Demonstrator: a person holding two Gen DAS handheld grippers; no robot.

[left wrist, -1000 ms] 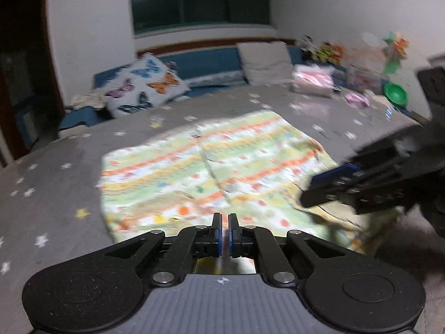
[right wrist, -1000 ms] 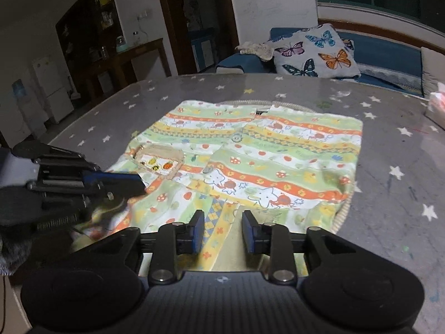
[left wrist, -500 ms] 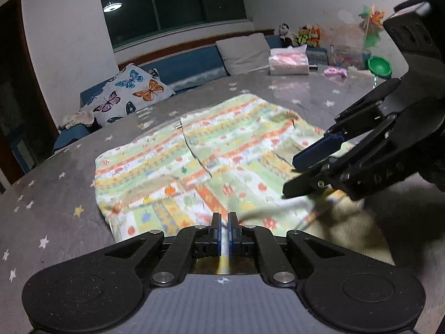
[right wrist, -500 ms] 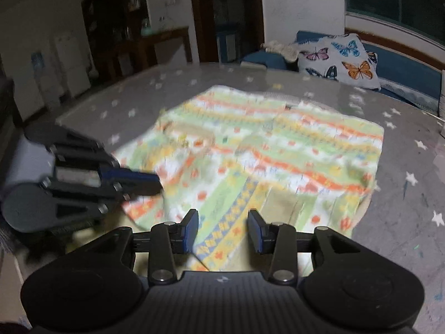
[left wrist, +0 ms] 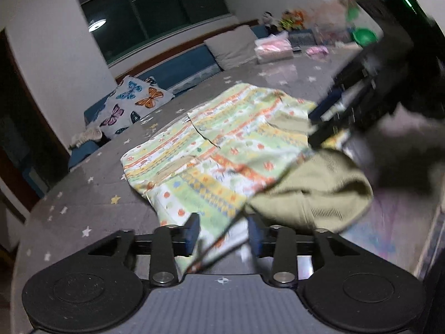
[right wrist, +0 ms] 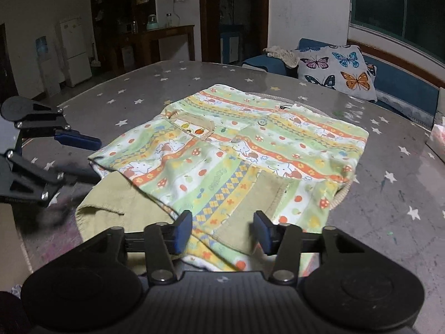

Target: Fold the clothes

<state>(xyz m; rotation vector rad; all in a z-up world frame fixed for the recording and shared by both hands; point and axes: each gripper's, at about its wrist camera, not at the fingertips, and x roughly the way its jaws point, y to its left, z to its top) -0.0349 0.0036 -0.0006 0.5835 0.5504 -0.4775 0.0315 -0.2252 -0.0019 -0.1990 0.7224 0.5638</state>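
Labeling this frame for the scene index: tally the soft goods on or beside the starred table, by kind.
Patterned garments on the table: 1, the striped shirt
Butterfly pillows: 1
Plain grey pillows: 1
Crumpled cloths on the bench beside the butterfly pillow: 1
Total: 4

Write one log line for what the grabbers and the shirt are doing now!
left gripper: opening, cloth between | right gripper: opening, over hem | shirt: on table, near edge rumpled
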